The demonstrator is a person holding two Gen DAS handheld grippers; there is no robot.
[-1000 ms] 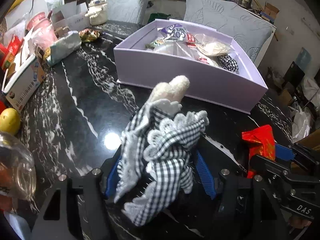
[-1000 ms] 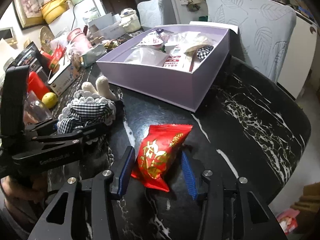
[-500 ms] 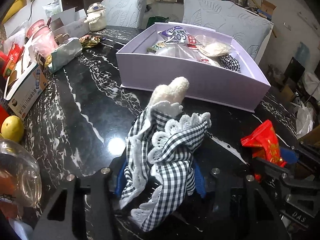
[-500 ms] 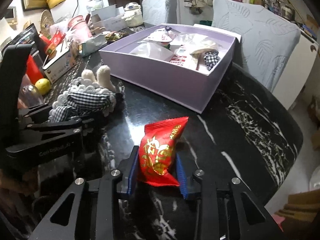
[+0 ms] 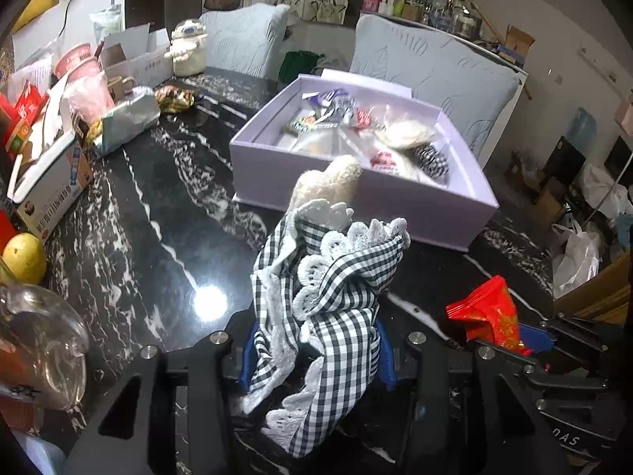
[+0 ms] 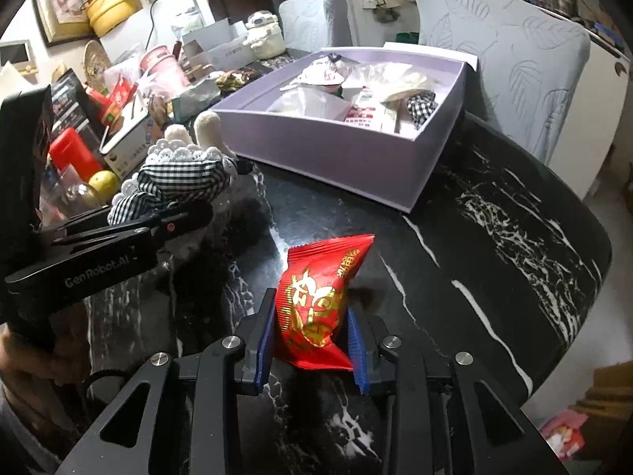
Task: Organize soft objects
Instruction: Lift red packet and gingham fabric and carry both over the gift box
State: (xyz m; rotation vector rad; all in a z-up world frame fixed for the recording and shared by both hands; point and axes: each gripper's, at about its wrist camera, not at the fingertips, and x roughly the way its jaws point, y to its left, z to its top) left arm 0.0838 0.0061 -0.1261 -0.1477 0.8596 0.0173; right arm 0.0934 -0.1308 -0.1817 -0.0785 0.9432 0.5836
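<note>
A plush toy wrapped in black-and-white checked cloth with lace trim [image 5: 336,304] stands between the blue pads of my left gripper [image 5: 316,356]. Its jaws are closing and the pads squeeze the cloth. The toy's cream ears [image 5: 328,182] poke up toward the lilac box [image 5: 356,198]. In the right wrist view a red snack packet with gold print [image 6: 316,297] sits between the pads of my right gripper [image 6: 312,344], whose jaws are also closing and pressing its sides. The open lilac box [image 6: 336,150] holds several packets and a checked item.
The black marble table [image 6: 494,237] curves to its edge at the right. Clutter lines the left side: a carton [image 5: 51,182], a lemon [image 5: 23,257], a glass bottle [image 5: 39,348], a silver pouch [image 5: 126,118]. Two pale chairs [image 5: 435,67] stand behind the box.
Both pairs of jaws have closed in, the left onto the checked toy and the right onto the red packet. The packet now stands more upright between the pads.
</note>
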